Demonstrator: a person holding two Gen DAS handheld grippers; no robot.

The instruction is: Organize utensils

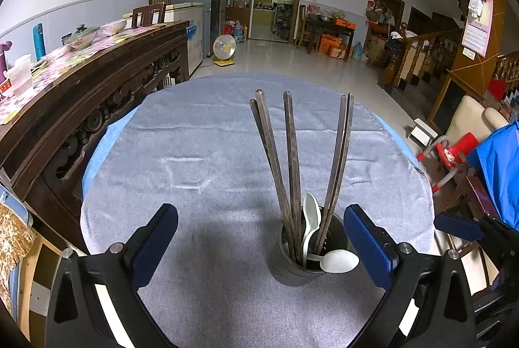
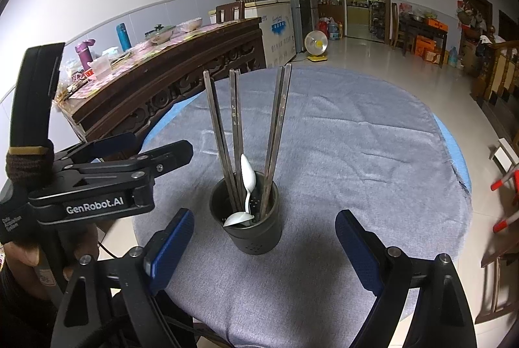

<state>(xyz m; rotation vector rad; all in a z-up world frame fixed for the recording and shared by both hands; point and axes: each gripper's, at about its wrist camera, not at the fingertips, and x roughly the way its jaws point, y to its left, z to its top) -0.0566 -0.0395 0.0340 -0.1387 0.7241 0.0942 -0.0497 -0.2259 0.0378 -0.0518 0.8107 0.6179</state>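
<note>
A dark perforated utensil holder is standing upright on the grey-clothed worktop, holding brown chopsticks and two white spoons. Both the left gripper and the right gripper are hovering with jaws wide apart, gripping nothing.

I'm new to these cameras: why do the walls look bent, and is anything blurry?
Left wrist view: fisheye lens bows the room and darkens corners; the dark holder casts a soft shadow leftward. Right wrist view: same curving; the chopsticks look sharp, the right edge smears.

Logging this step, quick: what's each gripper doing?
Left gripper: open, holding nothing.
Right gripper: open, holding nothing.
</note>
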